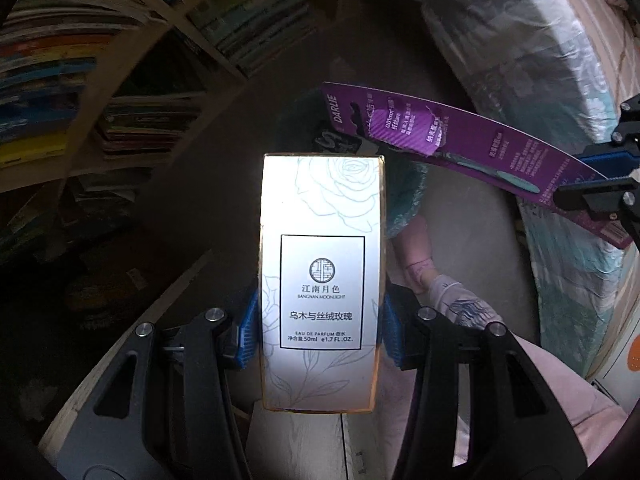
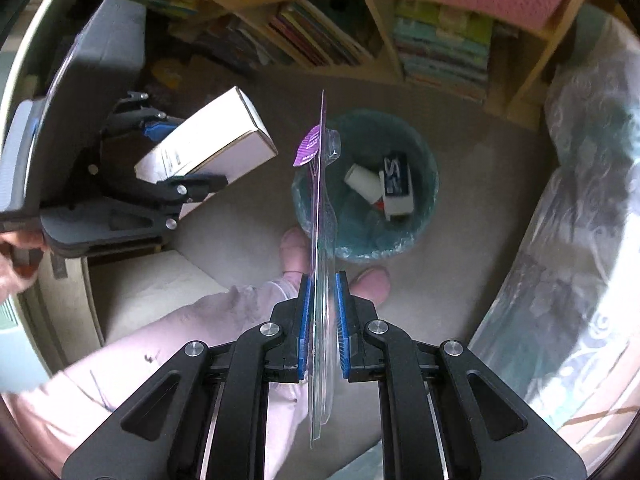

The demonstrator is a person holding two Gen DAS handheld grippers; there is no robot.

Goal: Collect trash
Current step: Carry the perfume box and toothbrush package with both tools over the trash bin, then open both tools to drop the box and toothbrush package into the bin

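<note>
Glossy rectangular perfume box [image 1: 320,280], flat purple toothbrush card [image 1: 460,140], round lined bin [image 2: 420,152]

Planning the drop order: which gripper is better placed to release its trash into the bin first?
Right gripper, probably: its purple toothbrush package lines up over the bin; the left gripper's perfume box hangs off to the side.
</note>
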